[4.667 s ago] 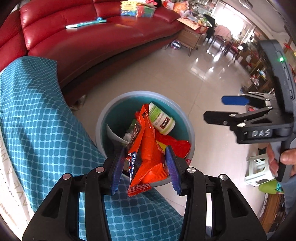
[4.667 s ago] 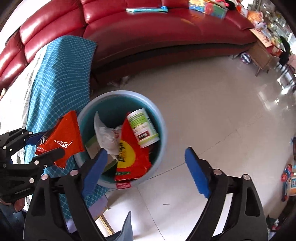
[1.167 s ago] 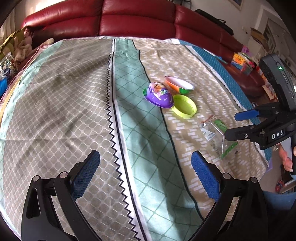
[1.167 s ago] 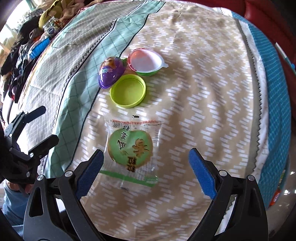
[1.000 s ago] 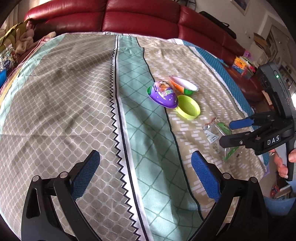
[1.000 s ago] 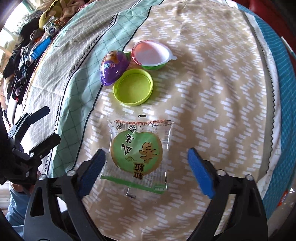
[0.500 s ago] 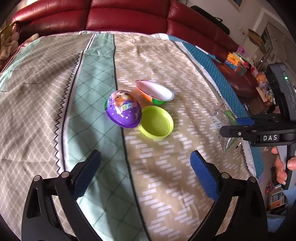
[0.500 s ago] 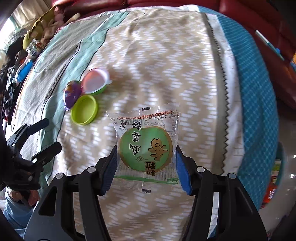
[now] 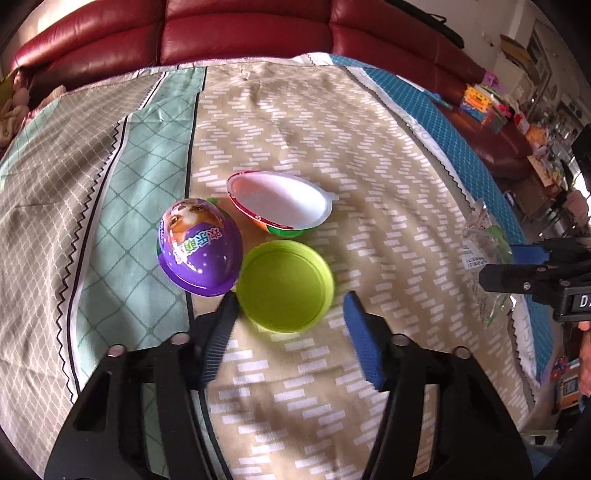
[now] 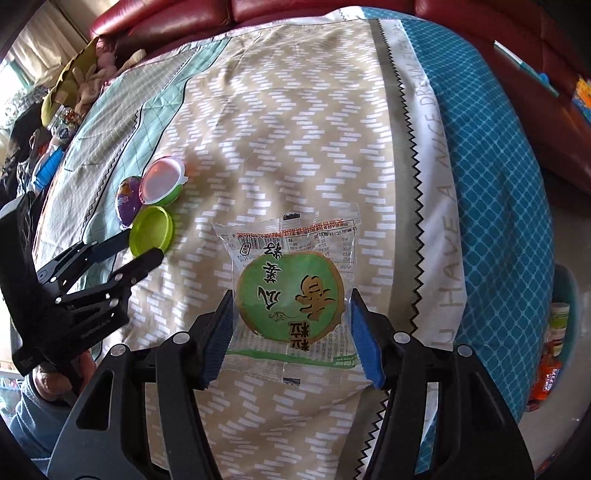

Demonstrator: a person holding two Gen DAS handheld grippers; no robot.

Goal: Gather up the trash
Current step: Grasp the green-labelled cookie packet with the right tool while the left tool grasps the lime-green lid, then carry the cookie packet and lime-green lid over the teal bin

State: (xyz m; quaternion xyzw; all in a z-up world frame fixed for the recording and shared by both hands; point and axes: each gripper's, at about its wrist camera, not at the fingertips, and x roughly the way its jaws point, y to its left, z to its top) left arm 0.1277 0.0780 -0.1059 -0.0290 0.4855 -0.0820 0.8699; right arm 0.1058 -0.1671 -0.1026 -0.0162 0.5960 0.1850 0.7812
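Note:
My right gripper is shut on a clear snack packet with a green round label and holds it above the patterned cloth. My left gripper is open, with its blue pads on either side of a lime green lid lying on the cloth. A purple egg-shaped shell touches the lid on the left. A white-lined half shell lies just behind. The same lid and shells show at the left of the right wrist view, with the left gripper at the lid.
A teal trash bin with wrappers and a bottle stands on the floor past the cloth's blue edge, at the right. A red sofa runs behind the table. Toys and clutter lie at the far left.
My left gripper moved forward and narrowed around the green lid. My right gripper, shut on the packet, lifted it and carried it rightward toward the blue edge.

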